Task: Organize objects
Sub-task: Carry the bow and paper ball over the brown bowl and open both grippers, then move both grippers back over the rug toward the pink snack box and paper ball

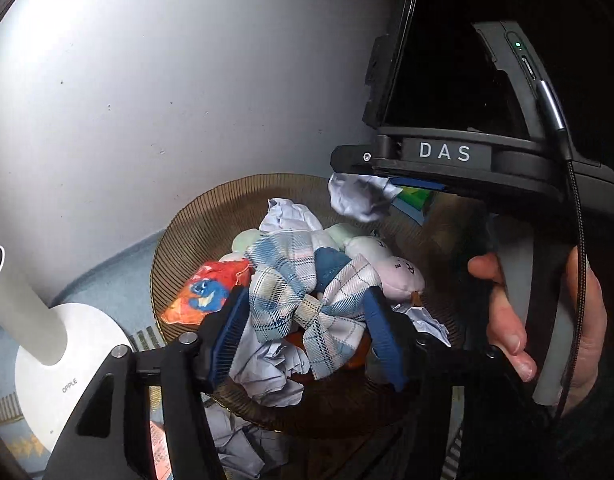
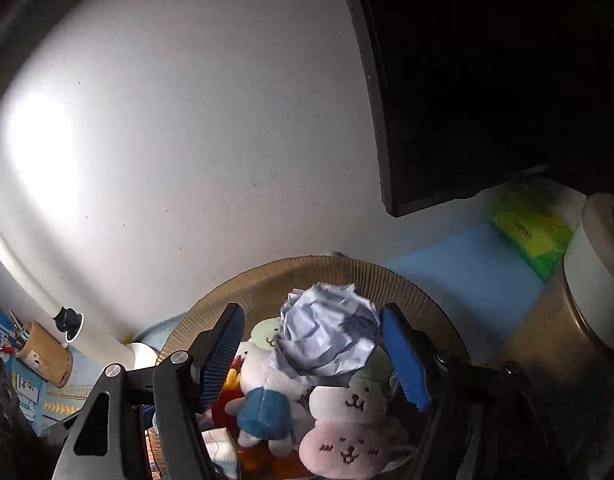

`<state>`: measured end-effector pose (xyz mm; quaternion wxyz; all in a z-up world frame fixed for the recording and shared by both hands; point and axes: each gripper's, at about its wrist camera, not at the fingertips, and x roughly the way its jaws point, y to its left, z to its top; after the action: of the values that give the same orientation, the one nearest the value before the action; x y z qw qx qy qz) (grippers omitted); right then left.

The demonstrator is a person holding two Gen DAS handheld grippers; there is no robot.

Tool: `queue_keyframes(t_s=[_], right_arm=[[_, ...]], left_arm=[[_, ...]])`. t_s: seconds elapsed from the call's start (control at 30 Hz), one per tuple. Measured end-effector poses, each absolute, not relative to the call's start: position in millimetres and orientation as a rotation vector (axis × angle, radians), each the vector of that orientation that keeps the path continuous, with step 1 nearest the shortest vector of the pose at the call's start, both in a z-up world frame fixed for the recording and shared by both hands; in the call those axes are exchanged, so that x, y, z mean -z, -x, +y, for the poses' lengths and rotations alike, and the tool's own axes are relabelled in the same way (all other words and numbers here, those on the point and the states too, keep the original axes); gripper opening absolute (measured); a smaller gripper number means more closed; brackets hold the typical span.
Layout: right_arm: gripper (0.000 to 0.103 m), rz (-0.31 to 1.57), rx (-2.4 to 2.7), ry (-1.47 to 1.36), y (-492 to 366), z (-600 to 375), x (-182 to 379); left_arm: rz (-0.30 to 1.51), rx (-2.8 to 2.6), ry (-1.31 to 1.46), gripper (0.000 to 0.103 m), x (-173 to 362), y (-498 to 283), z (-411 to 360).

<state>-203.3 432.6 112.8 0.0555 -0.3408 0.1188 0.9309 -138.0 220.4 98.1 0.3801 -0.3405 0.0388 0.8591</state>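
A worktop [image 2: 467, 276] covered by a pale blue mat, set against a white wall. A round brown ribbed basket [image 2: 411, 284] stands on it near the wall, filled with soft toys and crumpled paper. To the basket's left stands a white lamp base [image 1: 87, 332] with a white post rising from it. Further left, in the right wrist view, a tan pen holder [image 2: 47, 354] with pens stands on the mat, just beside the lamp's post. To the basket's right sits a green and yellow tissue pack [image 2: 533, 236], with a tan jar with a white lid [image 2: 587, 280] near it. More crumpled paper [image 1: 243, 440] lies on the worktop in front of the basket.
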Motion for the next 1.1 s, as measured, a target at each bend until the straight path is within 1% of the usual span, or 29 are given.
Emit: queue_keyframes(t_s=[0.03,0.27,0.5,0.57,0.63,0.67,0.77,0.9,1.0,1.07,1.1], right_arm=[[0.068,0.353,-2.823,1.04,203.3,432.2,-111.3],[0.068,0.369,-2.856,1.06,164.9,423.0,-115.8],[0.069,0.347,-2.963,1.071,95.3,379.7,-138.6],[0.069,0.372,-2.996,1.1,75.5,365.2,-138.1],[0.071,0.404,-3.033,1.147,59.0,348.1,-130.6],[0.071,0.407,-3.042,1.176,53.2,339.2,-123.5],[0.072,0.351,-3.047,1.237,37.8,314.1,-93.7],[0.072,0.243,-3.027,1.285,35.7,289.8,-48.5],[0.072,0.076,-2.997,1.292,39.6,273.7,-20.2],[0.072,-0.045,-2.962,1.307,41.3,264.5,-6.1],[0.072,-0.069,-2.955,1.324,41.8,261.2,-1.9]], left_arm=[[0.093,-2.202,0.868,0.072,-96.9,138.0,219.0],[0.067,-2.228,0.876,0.073,-105.4,122.1,190.4],[-0.006,-2.319,0.852,0.073,-135.2,91.4,119.2],[-0.041,-2.351,0.845,0.077,-143.1,82.0,95.3],[-0.084,-2.395,0.848,0.089,-146.7,68.1,70.2],[-0.101,-2.42,0.846,0.091,-146.4,60.1,57.7],[-0.103,-2.498,0.886,0.093,-130.5,44.3,30.1],[-0.073,-2.59,1.019,0.093,-81.1,32.7,6.9],[-0.066,-2.638,1.113,0.093,-46.2,30.6,2.6],[-0.031,-2.676,1.132,0.092,-33.4,28.2,5.6],[-0.011,-2.689,1.132,0.093,-30.0,26.8,7.5]])
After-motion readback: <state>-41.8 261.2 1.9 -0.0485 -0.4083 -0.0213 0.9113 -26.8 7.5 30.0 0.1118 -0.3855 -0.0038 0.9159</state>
